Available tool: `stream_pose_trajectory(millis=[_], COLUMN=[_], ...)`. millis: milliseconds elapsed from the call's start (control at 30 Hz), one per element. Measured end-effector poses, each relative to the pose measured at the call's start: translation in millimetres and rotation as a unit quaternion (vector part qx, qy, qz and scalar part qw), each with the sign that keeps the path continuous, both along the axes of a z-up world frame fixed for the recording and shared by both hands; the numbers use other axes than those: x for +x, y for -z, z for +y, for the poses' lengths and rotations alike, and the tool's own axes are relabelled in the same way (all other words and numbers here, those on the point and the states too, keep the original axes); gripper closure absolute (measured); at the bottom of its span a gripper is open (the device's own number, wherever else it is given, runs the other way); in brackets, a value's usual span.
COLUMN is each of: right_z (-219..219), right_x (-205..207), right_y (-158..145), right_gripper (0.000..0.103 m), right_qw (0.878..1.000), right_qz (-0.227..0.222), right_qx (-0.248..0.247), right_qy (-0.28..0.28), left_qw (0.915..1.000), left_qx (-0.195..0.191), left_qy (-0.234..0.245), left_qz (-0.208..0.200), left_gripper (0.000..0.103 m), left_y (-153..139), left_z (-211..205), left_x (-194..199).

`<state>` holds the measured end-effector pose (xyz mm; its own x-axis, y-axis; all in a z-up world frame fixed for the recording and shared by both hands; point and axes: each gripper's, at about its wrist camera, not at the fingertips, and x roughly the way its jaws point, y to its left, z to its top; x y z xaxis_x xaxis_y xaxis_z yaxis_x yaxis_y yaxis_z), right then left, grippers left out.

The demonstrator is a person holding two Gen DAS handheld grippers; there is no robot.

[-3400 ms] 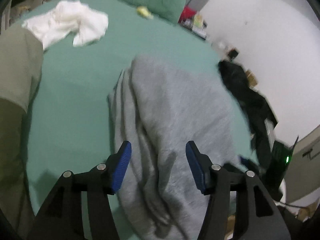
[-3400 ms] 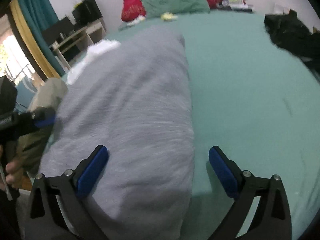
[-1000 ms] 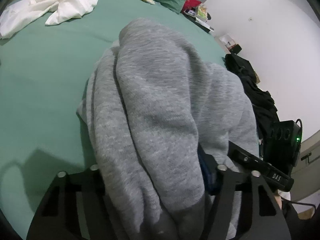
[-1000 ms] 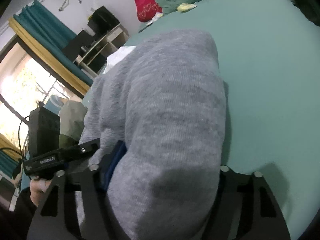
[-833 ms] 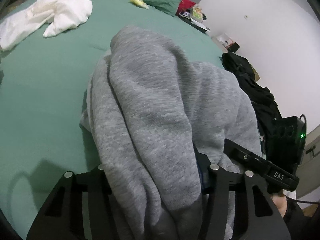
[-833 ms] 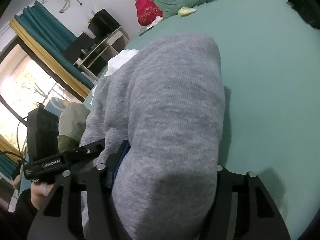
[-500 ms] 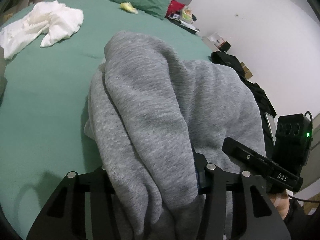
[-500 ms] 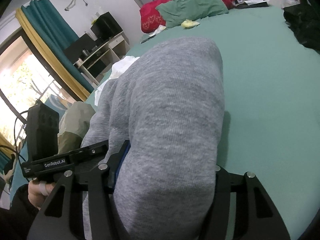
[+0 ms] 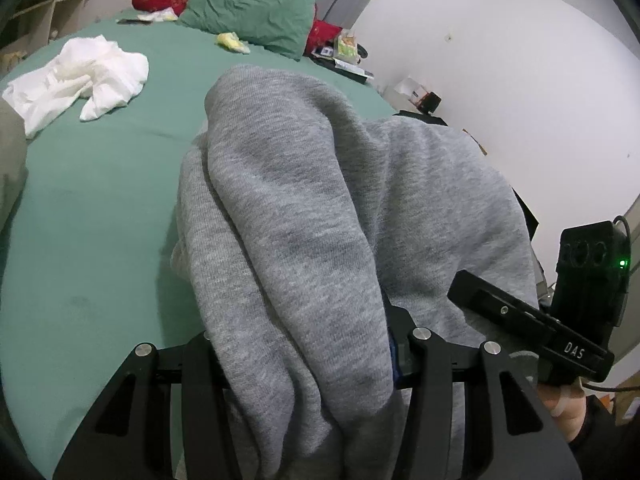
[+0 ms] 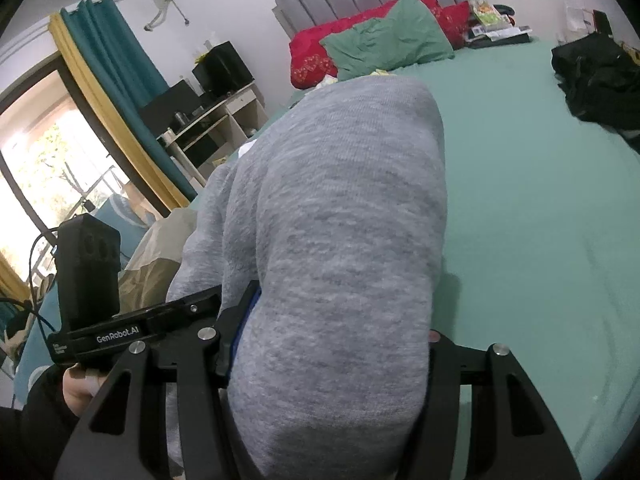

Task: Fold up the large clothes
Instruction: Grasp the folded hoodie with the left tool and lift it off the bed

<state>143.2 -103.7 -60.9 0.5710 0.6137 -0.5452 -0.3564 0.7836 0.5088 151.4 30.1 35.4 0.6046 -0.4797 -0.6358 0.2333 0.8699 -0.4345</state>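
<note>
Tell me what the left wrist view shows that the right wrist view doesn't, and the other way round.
Only the left wrist view shows the crumpled white cloth on the bed and the right gripper from the side. Only the right wrist view shows the teal curtain, the window, the black clothes and the left gripper from the side. Both show the grey sweatshirt clamped in each gripper, the green sheet and the green pillow.

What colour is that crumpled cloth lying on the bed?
White; the crumpled cloth shows best in the left wrist view.
</note>
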Motion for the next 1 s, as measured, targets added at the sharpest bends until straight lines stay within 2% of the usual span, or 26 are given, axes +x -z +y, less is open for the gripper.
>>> stream_pose_trajectory(millis=[267,500,1000], right_z=[-11.0,-26.8,-45.9], right_x=[-25.6,-43.5,-72.7], right_y=[-23.9,-43.5,-107.6], right_gripper=[0.047,0.047,0.047], right_qw=[1.000,0.999,0.989], right_qz=[-0.027,-0.049,-0.138], right_qx=[0.008,0.017,0.043], right_qy=[0.003,0.008,0.026], left_qw=[0.9998,0.9990,0.9930], left_qx=[-0.005,0.006,0.017], left_qy=[-0.007,-0.007,0.008], left_qz=[-0.019,-0.043,-0.116], left_gripper=[0.051,0.051,0.051], left_y=[-3.0,-5.2,-15.8], left_z=[1.3,-5.3,-3.0], left_x=[-4.9,-12.3,-10.9])
